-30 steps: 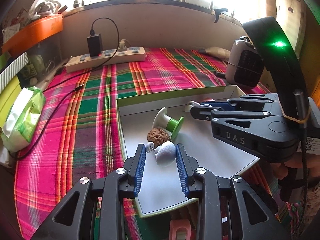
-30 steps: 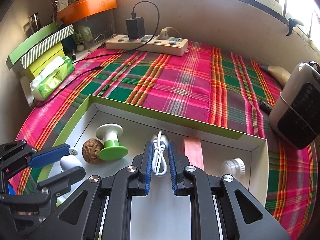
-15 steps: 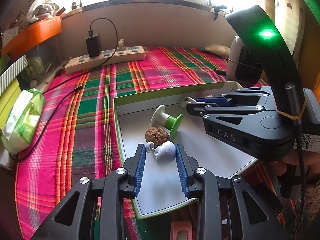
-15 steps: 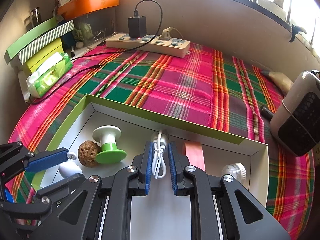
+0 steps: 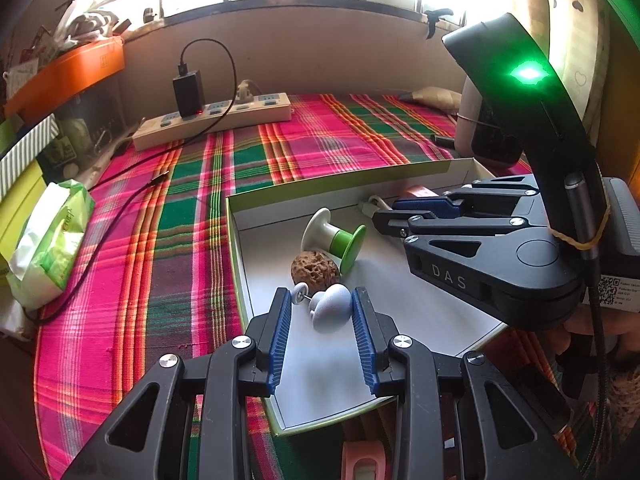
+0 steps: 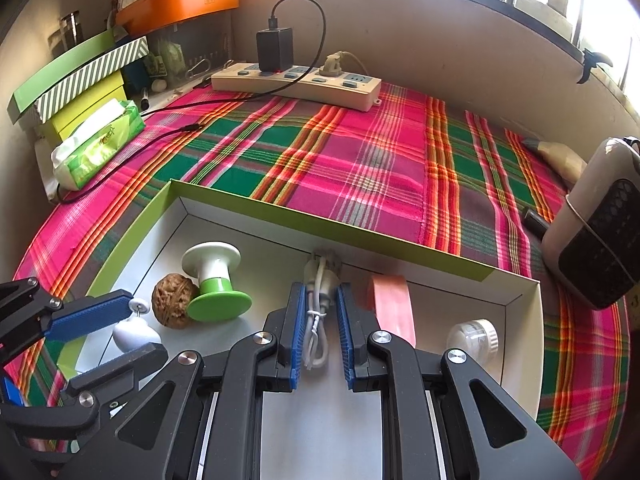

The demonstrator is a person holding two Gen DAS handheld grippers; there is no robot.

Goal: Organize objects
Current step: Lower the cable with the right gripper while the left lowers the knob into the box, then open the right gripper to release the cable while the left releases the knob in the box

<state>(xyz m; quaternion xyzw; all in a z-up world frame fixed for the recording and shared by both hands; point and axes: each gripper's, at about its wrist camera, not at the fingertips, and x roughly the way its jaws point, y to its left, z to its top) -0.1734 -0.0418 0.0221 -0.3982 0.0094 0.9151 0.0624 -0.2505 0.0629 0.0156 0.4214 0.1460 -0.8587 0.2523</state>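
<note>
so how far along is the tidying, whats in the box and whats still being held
Already lying in the box: walnut, green-and-white spool, pink tape roll and small clear jar. In hand: the right gripper is shut on the white cable bundle; the left gripper holds the pale egg-shaped piece, both over the box. Left: releasing those two.

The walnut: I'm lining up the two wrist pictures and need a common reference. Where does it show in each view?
Left wrist: the walnut sits mid-picture in the white box, just beyond the left gripper.
Right wrist: the walnut lies lower left, near the box's left wall.
Shared landmark: in both, it touches the green-and-white spool; the power strip lies at the back.
</note>
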